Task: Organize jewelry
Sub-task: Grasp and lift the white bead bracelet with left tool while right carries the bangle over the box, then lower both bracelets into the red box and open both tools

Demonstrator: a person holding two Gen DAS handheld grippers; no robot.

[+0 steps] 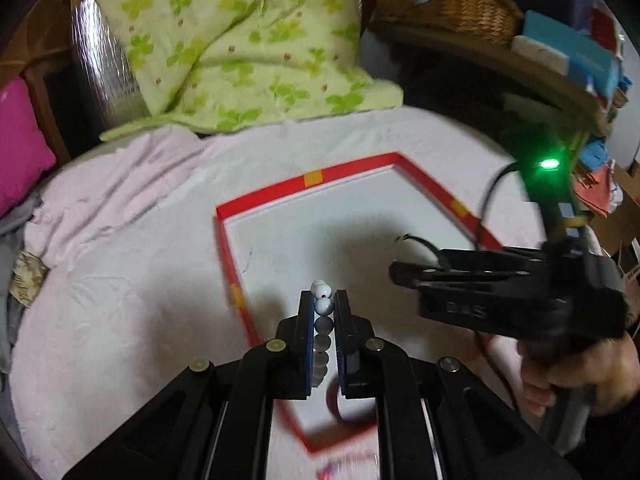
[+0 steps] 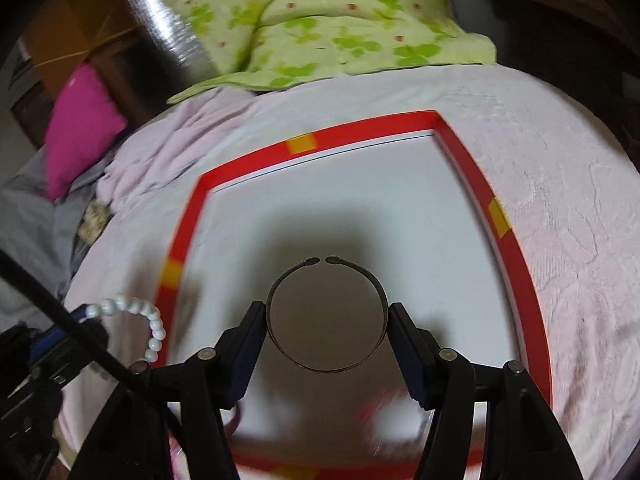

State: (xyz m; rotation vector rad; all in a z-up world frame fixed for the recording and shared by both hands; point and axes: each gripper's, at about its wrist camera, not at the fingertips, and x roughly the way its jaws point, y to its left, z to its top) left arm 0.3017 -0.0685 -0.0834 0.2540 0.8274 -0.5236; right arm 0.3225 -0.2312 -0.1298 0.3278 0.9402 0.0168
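My left gripper (image 1: 323,300) is shut on a white bead bracelet (image 1: 322,320), held above the left edge of a red-rimmed box (image 1: 352,168) with a white floor. The bracelet also shows in the right wrist view (image 2: 136,310), hanging from the left gripper (image 2: 86,314). My right gripper (image 2: 326,316) is shut on a dark metal open bangle (image 2: 328,368), held above the box's white floor (image 2: 360,200). The right gripper shows in the left wrist view (image 1: 396,270), over the box's right side, with the bangle (image 1: 416,240) partly visible.
The box lies on a pale pink blanket (image 1: 120,260) on a bed. A green floral quilt (image 1: 240,40) lies behind it, a magenta pillow (image 1: 20,140) at left. A wicker basket (image 1: 448,0) and blue boxes (image 1: 568,52) stand on a shelf at right.
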